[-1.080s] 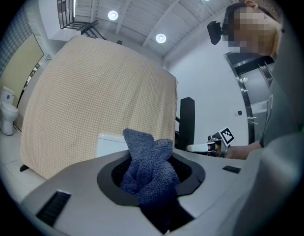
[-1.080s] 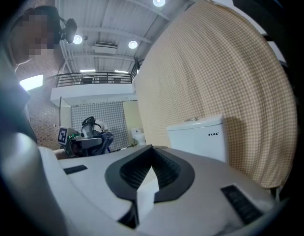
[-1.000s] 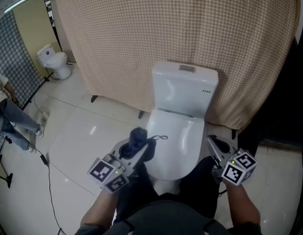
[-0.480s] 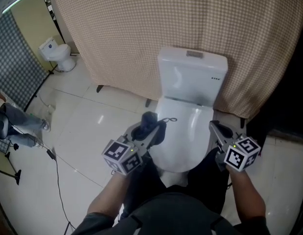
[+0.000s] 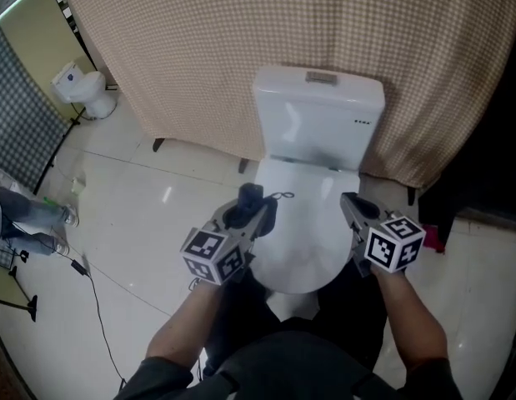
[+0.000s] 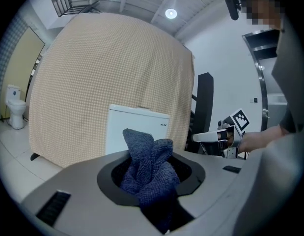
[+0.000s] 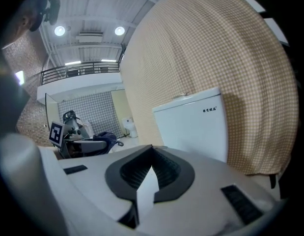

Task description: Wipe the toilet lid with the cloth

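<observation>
The white toilet stands in the middle of the head view, its lid down and its tank behind. A dark blue cloth is bunched in my left gripper, which is shut on it over the lid's left edge. In the left gripper view the cloth sticks up between the jaws, with the tank beyond. My right gripper hovers at the lid's right edge, shut with nothing in it. The right gripper view shows its jaws closed, the tank ahead and the left gripper with the cloth off to the left.
A beige checked curtain hangs behind the toilet. A second small toilet stands far left by a yellow panel. A person's legs and a floor cable are at the left. A dark object stands at the right.
Both grippers have risen toward the lid. The left one carried the cloth from beside the bowl to the lid's left edge; the right one moved in to the lid's right edge.
</observation>
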`<state>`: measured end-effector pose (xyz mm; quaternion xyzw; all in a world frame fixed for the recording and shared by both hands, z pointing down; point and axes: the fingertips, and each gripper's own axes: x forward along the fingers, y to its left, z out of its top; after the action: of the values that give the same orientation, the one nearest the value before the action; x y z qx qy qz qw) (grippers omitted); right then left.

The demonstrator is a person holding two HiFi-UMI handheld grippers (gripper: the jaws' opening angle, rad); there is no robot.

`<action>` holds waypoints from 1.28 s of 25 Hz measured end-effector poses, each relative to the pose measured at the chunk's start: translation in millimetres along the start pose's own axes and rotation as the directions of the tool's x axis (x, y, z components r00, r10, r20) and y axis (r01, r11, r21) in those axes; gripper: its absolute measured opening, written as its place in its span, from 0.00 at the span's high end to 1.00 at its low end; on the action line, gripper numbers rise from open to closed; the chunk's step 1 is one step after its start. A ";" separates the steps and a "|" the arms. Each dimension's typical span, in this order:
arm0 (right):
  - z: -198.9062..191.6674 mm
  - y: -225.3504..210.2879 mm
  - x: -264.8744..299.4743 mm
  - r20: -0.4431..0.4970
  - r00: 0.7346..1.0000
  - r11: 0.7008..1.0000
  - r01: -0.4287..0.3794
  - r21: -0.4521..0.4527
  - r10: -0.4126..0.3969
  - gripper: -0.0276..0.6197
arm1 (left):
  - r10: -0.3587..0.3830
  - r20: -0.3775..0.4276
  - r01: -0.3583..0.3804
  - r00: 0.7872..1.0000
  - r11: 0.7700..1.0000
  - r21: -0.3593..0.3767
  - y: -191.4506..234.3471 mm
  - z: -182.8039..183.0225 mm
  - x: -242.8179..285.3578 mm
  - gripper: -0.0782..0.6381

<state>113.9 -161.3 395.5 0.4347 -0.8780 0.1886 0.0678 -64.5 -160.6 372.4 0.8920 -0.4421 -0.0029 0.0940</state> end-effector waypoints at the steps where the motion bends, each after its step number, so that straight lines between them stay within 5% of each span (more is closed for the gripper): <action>1: -4.1 -3.4 5.8 -0.011 1.000 1.000 -0.003 -0.002 0.003 0.95 | 0.010 -0.008 -0.010 1.000 1.000 0.010 3.5 -6.8 7.6 0.71; 12: -42.1 -11.4 45.1 -0.066 0.998 1.000 0.019 0.001 -0.019 0.95 | 0.039 -0.003 -0.039 0.999 0.998 0.049 22.3 -51.4 47.4 0.71; 19: -78.6 -53.0 79.2 -0.119 0.992 0.999 0.047 0.026 -0.044 0.95 | 0.089 -0.021 -0.087 0.996 0.995 0.057 40.7 -86.7 82.2 0.71; 32: -122.2 -49.7 113.7 -0.222 0.975 0.999 0.033 0.015 -0.029 0.95 | 0.143 -0.088 -0.136 0.986 0.987 0.081 62.8 -138.6 101.5 0.71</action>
<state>77.9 -225.0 553.6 0.4252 -0.8562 0.2430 0.1645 -39.9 -255.0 527.1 0.8608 -0.4986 0.0621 0.0813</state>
